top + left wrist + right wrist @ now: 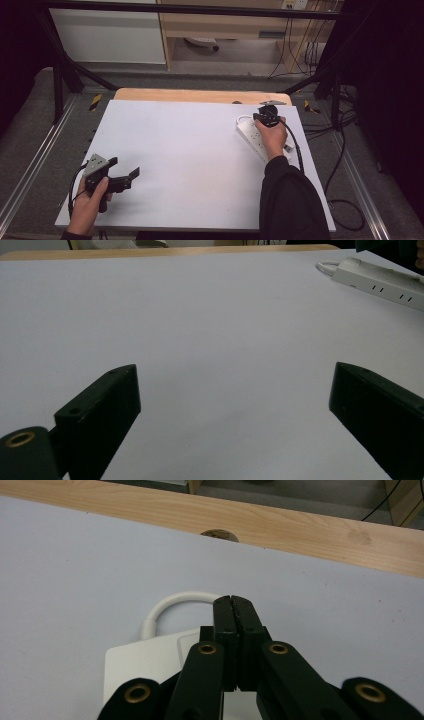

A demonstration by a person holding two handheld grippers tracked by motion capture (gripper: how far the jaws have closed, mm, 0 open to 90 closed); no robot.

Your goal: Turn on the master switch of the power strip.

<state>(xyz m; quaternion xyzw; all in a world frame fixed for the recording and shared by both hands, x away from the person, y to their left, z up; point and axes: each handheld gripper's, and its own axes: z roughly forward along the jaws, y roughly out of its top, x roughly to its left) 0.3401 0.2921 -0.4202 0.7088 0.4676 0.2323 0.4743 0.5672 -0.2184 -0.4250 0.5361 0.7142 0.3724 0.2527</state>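
A: what's on the left?
B: left tongs (126,168) spread wide over the bare white counter (190,155).
A: and right?
B: right tongs (234,611) clenched on nothing, above the white plastic power strip (260,141) at the counter's far right.

A white sheet (190,150) covers most of the wooden table (200,95), whose bare edge runs along the sheet's top side. At the right of the frame a white power strip (252,137) lies on the sheet (its white cord (175,602) loops at one end). A small round mark, perhaps a knot (219,534), sits on the wood. Black cables (345,190) trail at lower right.
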